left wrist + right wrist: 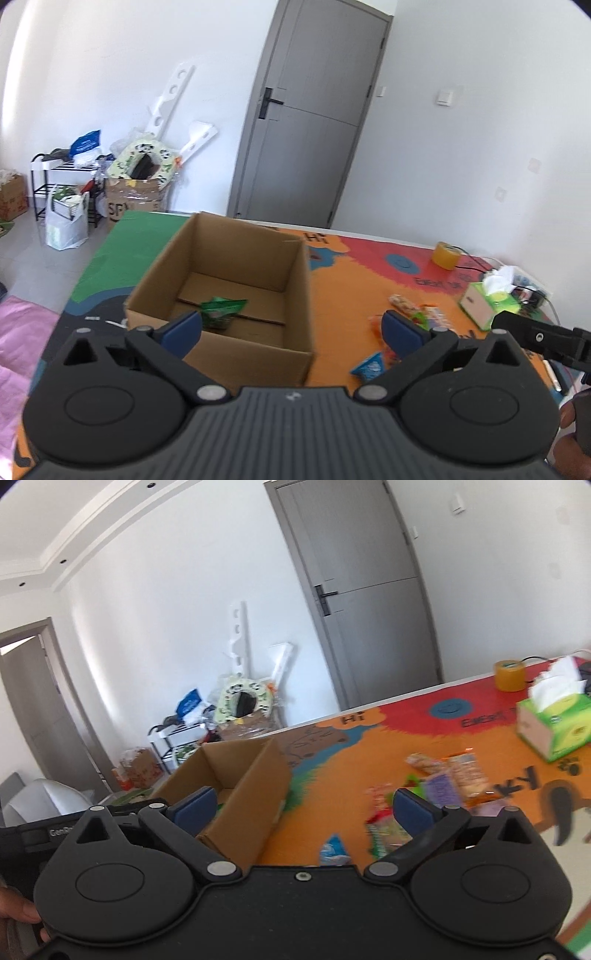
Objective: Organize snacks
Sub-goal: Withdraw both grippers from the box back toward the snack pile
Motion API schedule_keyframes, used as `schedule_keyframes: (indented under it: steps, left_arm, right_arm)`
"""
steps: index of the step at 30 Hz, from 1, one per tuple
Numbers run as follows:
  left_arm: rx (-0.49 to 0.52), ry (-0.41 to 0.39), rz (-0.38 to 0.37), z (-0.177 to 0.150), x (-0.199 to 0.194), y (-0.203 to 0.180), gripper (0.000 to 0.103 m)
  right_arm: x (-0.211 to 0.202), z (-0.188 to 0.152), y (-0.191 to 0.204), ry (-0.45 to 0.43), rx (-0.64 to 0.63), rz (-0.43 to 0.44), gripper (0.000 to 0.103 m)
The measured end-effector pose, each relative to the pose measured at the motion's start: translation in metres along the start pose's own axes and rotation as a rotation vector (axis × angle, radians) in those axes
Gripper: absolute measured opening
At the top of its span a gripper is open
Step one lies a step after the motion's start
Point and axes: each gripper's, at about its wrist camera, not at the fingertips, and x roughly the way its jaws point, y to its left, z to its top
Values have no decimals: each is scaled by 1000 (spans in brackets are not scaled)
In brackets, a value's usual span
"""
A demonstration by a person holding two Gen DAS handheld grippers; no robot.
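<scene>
Snack packets in crinkly wrappers (447, 775) lie in a loose heap on the colourful printed mat (351, 266) that covers the counter, toward its right side, between the open brown cardboard box (236, 280) and the green tissue box (554, 723). A small blue packet (369, 365) sits apart from the heap, nearer the front edge, just off the cardboard box's right wall. One green snack bag (221, 312) already lies on the floor of that box, near its front wall. The box stands toward the counter's left side, flaps down, top open. A roll of yellow tape (445, 254) rests near the far edge, beyond the tissue box, which sits toward the right edge with white tissue sticking up from it.

Left claw (291, 328) hangs above the box's front right corner, its blue-padded fingers spread wide and holding nothing. Right claw (304, 812) hovers over the mat between the box and the heap, likewise spread wide and empty. Its black body shows at the right edge of the left wrist view.

A grey door (314, 118) stands shut in the white wall behind.
</scene>
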Motion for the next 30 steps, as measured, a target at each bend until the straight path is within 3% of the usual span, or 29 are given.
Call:
schedule_keyframes:
  steps: [18,30]
  left_arm:
    - [70,10,-104,-7,10,-62,103]
    - [109,94,-102,-26,48,-84,103]
  right_arm:
    - [-50,2,-70,-64,22,-112,103]
    - [-34,-15,-97,-16,65,-131,102]
